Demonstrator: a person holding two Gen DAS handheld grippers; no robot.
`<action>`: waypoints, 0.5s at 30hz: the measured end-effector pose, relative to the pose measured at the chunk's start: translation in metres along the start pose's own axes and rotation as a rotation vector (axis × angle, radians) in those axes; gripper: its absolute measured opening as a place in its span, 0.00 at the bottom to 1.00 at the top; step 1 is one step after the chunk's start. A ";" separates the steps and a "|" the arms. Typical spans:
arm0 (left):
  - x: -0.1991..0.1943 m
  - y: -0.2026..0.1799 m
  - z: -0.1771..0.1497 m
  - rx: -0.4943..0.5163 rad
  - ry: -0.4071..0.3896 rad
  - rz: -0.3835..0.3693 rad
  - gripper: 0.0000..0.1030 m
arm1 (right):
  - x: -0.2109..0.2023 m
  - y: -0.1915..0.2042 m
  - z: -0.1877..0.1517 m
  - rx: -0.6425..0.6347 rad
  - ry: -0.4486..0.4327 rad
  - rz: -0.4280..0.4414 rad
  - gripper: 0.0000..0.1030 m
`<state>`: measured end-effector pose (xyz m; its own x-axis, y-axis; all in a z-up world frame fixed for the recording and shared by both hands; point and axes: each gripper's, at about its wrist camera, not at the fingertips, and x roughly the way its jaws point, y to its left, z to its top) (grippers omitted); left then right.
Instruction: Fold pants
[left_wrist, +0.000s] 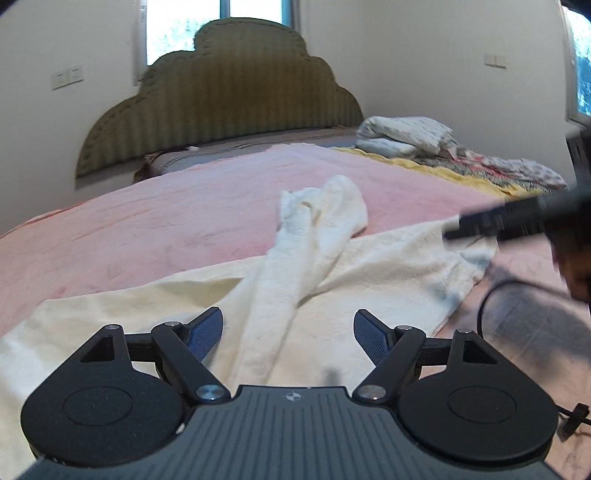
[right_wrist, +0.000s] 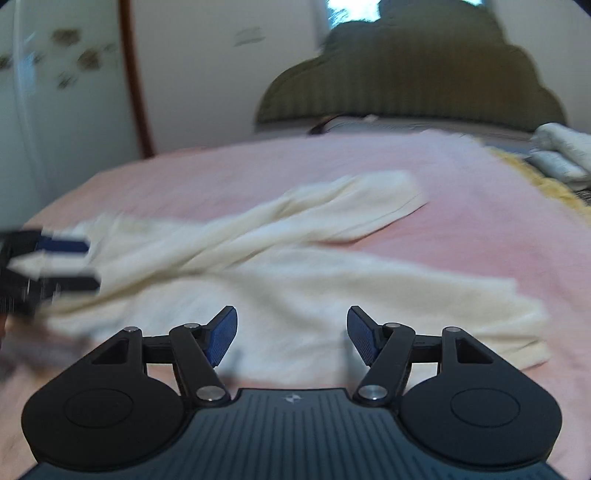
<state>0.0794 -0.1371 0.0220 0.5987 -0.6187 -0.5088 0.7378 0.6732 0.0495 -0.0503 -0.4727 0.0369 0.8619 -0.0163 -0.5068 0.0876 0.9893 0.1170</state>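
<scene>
Nearest the left wrist camera, the left gripper (left_wrist: 288, 332) is hovering low over the bed with its blue-padded fingers (left_wrist: 205, 334) spread wide apart and nothing between them. Just ahead of it the cream pants (left_wrist: 280, 280) are lying on the pink bedspread (left_wrist: 155, 221), one leg running up the middle of the view and crossing over the other, its cuff bunching into a crumpled heap farther up the bed. At the right edge the right gripper (left_wrist: 452, 230) is reaching in as a dark, blurred shape over the far end of the fabric; from here I cannot tell whether it is touching the cloth. A black cable (left_wrist: 491, 295) is looping beneath it. Behind the bed a green scalloped headboard (left_wrist: 221, 99) is standing against the wall, and folded patterned bedding (left_wrist: 410, 136) is sitting at the far right corner of the mattress.

Nearest the right wrist camera, the right gripper (right_wrist: 291, 334) is also standing with its fingers (right_wrist: 221, 336) wide apart and empty, poised above the broad part of the pants (right_wrist: 295, 284). The two legs are stretching away across the bedspread (right_wrist: 480, 221), crossing each other, one cuff lying flat toward the upper right. At the left edge the left gripper (right_wrist: 94, 264) is showing as a motion-blurred form with its fingers parted, right at the edge of the garment. The headboard (right_wrist: 406, 77) is filling the upper right, with the bedding (right_wrist: 561, 151) beside it.
</scene>
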 end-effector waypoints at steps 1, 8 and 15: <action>0.003 -0.004 -0.006 0.007 -0.002 -0.006 0.79 | 0.000 -0.012 0.007 0.002 -0.034 -0.047 0.64; 0.026 -0.012 -0.024 0.056 0.009 0.001 0.85 | 0.043 -0.138 0.041 0.115 0.107 -0.249 0.63; 0.032 -0.004 -0.022 0.006 0.037 -0.027 0.91 | 0.063 -0.151 0.019 0.132 0.211 -0.121 0.10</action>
<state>0.0890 -0.1504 -0.0136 0.5665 -0.6213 -0.5414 0.7557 0.6536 0.0407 0.0008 -0.6256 0.0037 0.7193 -0.0884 -0.6891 0.2595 0.9543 0.1484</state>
